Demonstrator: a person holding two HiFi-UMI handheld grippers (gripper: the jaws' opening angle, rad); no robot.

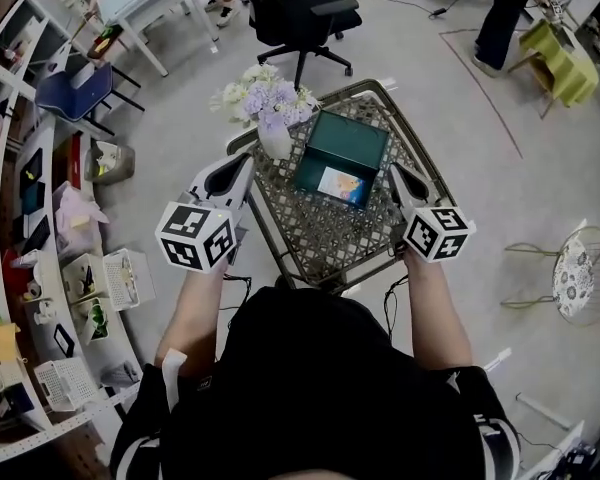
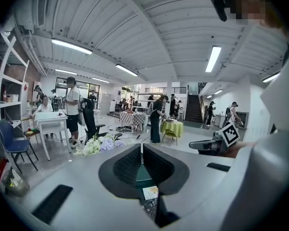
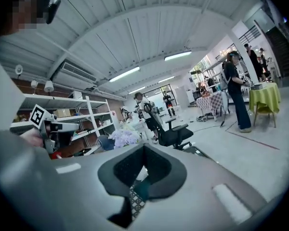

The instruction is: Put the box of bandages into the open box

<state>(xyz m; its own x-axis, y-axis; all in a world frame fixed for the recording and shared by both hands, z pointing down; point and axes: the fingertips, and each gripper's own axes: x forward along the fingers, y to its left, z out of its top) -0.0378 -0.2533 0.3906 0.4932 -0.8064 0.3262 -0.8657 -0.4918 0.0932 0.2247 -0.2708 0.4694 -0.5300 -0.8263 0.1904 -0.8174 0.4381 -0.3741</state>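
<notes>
The left gripper (image 1: 247, 161) and right gripper (image 1: 393, 170) are held with jaws pressed together, nothing clamped. Ahead of and between both jaw pairs, the small picture-printed box of bandages (image 1: 342, 184) is seen lying inside the teal open box (image 1: 348, 140) on the metal lattice desk (image 1: 325, 236).

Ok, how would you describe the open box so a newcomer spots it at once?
Just ahead of the person stands a metal lattice table. On it, right of the vase of pale flowers, lies the open box. It is the only dark teal, rectangular thing there, with a light printed item inside.
</notes>
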